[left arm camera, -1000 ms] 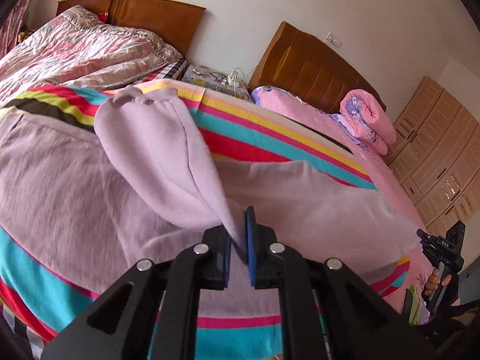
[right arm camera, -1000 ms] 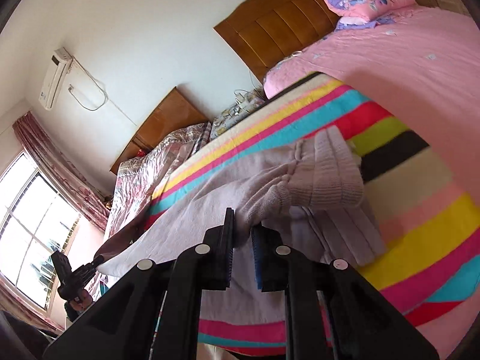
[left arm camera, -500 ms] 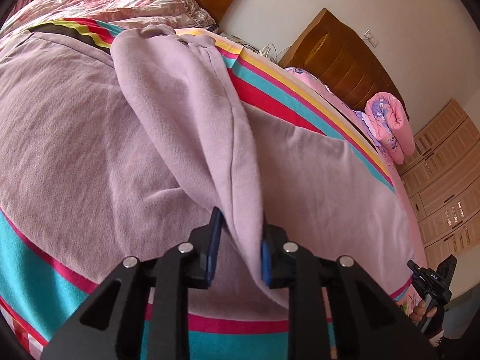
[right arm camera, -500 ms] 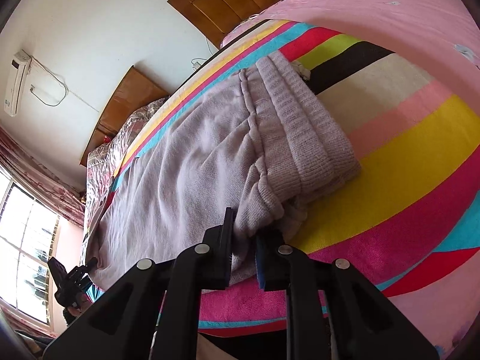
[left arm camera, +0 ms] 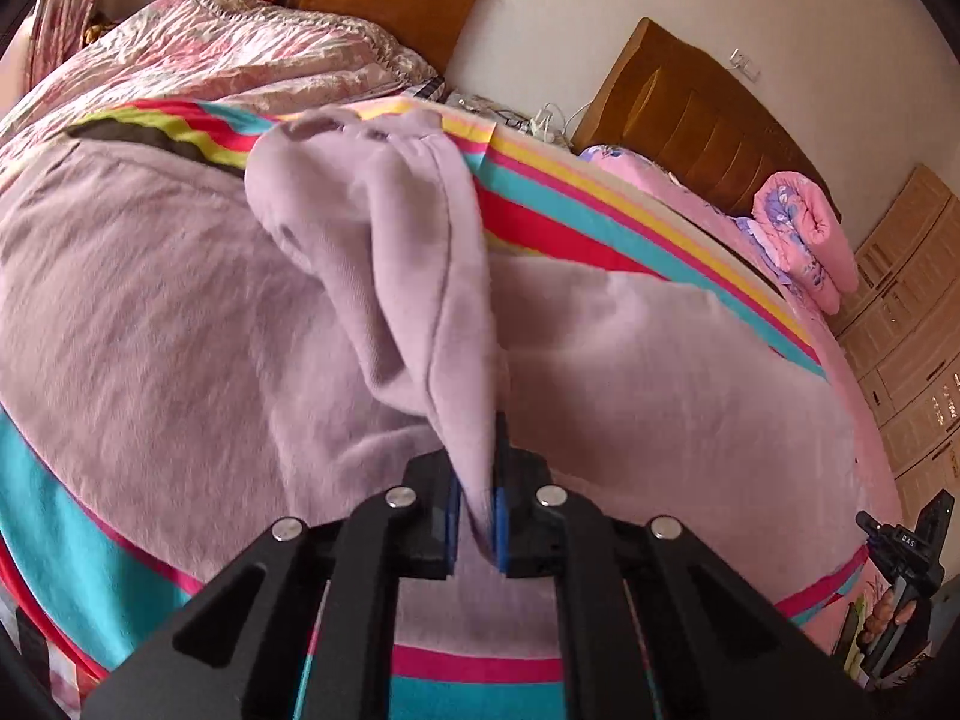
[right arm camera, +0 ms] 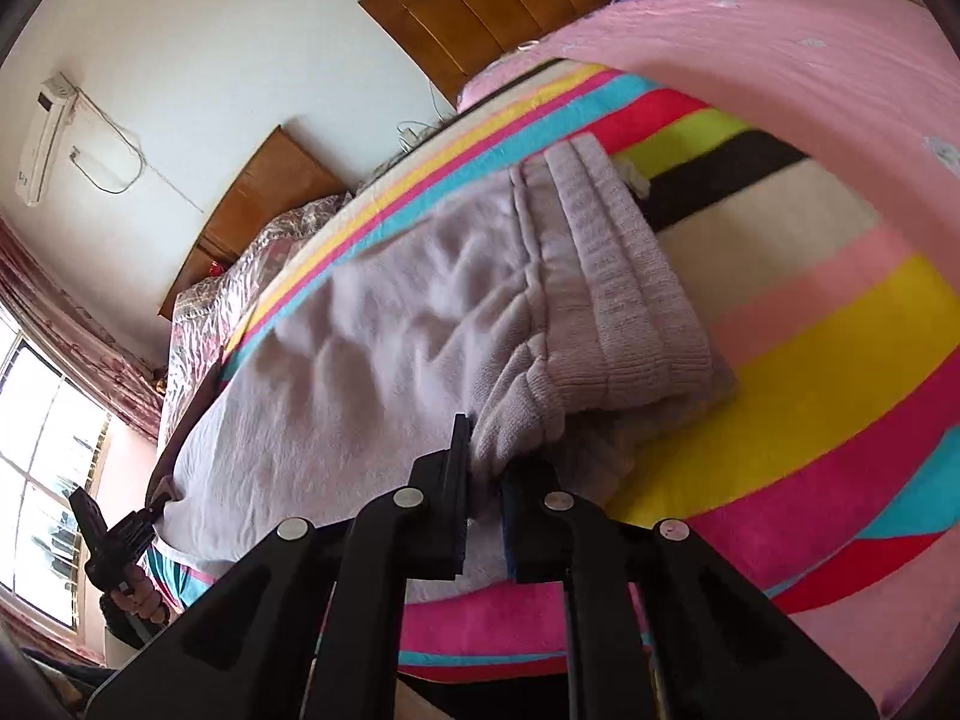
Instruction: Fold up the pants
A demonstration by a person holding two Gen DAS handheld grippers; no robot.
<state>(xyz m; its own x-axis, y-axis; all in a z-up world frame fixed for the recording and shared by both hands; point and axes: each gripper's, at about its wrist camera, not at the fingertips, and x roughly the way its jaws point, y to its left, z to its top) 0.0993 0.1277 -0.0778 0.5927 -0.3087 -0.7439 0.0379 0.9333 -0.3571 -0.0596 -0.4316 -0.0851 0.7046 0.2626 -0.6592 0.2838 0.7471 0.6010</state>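
Lilac fleece pants point(left arm camera: 180, 324) lie spread on a striped blanket point(left arm camera: 600, 210) on the bed. My left gripper point(left arm camera: 477, 516) is shut on a leg hem and holds that leg point(left arm camera: 384, 252) lifted over the flat leg below. In the right wrist view the pants point(right arm camera: 390, 324) lie across the blanket, their ribbed waistband point(right arm camera: 624, 300) at the right. My right gripper point(right arm camera: 486, 516) is shut on the near corner of the waistband. Each gripper shows small at the edge of the other's view, the right one point(left arm camera: 900, 546) and the left one point(right arm camera: 114, 534).
The striped blanket point(right arm camera: 810, 372) covers a pink bedspread point(right arm camera: 780, 60). A rolled pink quilt point(left arm camera: 804, 234) lies by the wooden headboard point(left arm camera: 690, 114). A second bed with a pink patterned quilt point(left arm camera: 228, 42) stands at the left. Wooden wardrobes point(left arm camera: 906, 300) stand at the right, a window point(right arm camera: 42, 450) far left.
My left gripper has lifted the leg hem up and back. My right gripper has risen a little with the waistband corner; the band now stands slightly off the blanket.
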